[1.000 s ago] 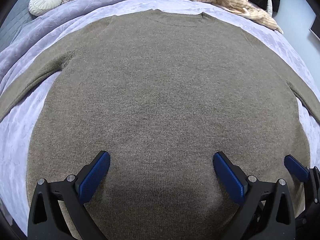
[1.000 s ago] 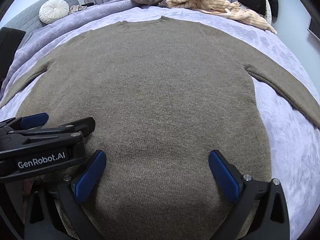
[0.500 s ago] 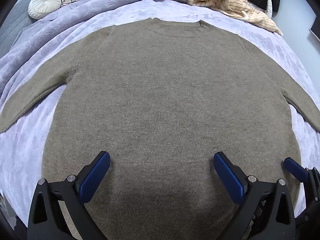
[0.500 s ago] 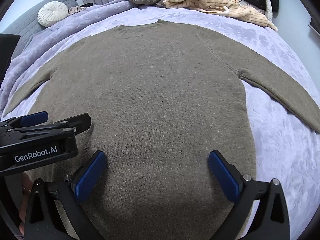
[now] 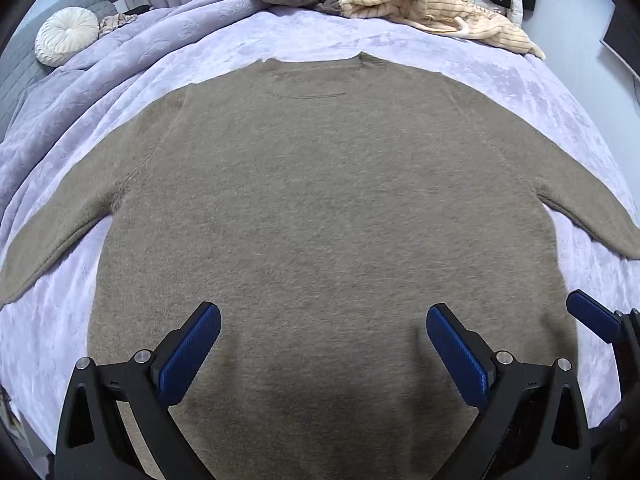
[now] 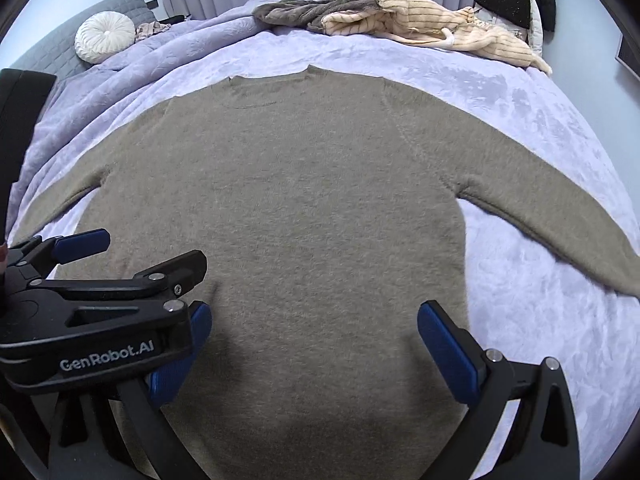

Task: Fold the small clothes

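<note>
Broadly, we face a bed [image 5: 520, 92] under a lilac cover, and on it a brown sweater [image 5: 320, 208] lies flat, neck away from us, both sleeves spread out to the sides. Nothing lies on top of it. Beyond the neck a heap of clothes [image 5: 400, 4], grey and cream striped, sits at the far edge, well apart from the sweater. A round white cushion [image 5: 66, 36] rests far left against a grey headboard.

Our left claw [image 5: 323, 344] hangs over the hem with its blue pads wide apart, empty. Our right claw [image 6: 314, 344] is likewise spread and empty. Only the right view shows the left claw's whole side, which hides part of the right claw's left pad [image 6: 180, 360]. The left view catches just one pad of the right claw. Both sleeve ends are cut off.
</note>
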A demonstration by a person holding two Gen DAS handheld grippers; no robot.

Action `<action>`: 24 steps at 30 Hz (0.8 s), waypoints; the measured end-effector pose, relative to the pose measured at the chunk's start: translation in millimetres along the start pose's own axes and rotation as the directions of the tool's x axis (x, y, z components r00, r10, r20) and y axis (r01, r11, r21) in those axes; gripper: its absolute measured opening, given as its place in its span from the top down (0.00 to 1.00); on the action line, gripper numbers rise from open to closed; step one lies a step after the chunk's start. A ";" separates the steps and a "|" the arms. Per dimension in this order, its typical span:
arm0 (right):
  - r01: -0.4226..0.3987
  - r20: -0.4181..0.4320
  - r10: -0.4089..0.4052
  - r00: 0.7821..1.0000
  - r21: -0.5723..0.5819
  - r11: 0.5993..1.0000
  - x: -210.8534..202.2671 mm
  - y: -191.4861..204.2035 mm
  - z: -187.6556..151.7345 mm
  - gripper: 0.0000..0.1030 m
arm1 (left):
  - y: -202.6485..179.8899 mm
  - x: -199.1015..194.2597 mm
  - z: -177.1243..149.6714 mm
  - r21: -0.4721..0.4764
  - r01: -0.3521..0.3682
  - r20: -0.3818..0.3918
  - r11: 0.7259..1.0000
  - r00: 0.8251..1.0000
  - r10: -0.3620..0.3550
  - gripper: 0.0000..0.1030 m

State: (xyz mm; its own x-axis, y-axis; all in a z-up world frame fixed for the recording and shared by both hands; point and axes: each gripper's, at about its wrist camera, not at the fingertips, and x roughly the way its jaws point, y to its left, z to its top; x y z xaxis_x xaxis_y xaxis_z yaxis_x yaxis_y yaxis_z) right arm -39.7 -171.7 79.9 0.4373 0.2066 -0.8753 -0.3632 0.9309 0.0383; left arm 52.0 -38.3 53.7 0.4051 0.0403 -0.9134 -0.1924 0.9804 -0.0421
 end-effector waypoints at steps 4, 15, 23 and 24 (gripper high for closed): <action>0.031 0.000 -0.031 1.000 0.033 0.999 0.8 -20.5 5.5 0.01 | -12.6 -2.0 14.2 0.010 0.017 -0.010 1.000 1.000 -0.017 0.00; 0.129 0.033 -0.142 0.989 0.252 0.959 -14.4 -126.3 20.5 0.01 | -60.4 -5.7 63.8 0.050 0.062 -0.001 0.997 0.998 -0.062 0.00; 0.186 0.048 -0.223 0.974 0.393 0.900 -31.0 -206.6 13.9 0.00 | -109.5 0.1 74.3 0.113 0.069 -0.008 0.991 0.998 -0.069 0.00; 0.196 0.041 -0.234 0.971 0.419 0.887 -30.9 -221.3 10.2 0.00 | -115.2 1.6 75.3 0.115 0.069 -0.011 0.991 0.998 -0.068 0.00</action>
State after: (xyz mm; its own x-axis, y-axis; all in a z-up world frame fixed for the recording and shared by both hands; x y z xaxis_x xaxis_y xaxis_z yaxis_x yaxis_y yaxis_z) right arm 35.6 -381.0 103.4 0.5436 -0.0053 -0.8393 0.1085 0.9920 0.0640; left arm 142.2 -136.7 87.6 0.4078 -0.0289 -0.9126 -0.0599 0.9965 -0.0583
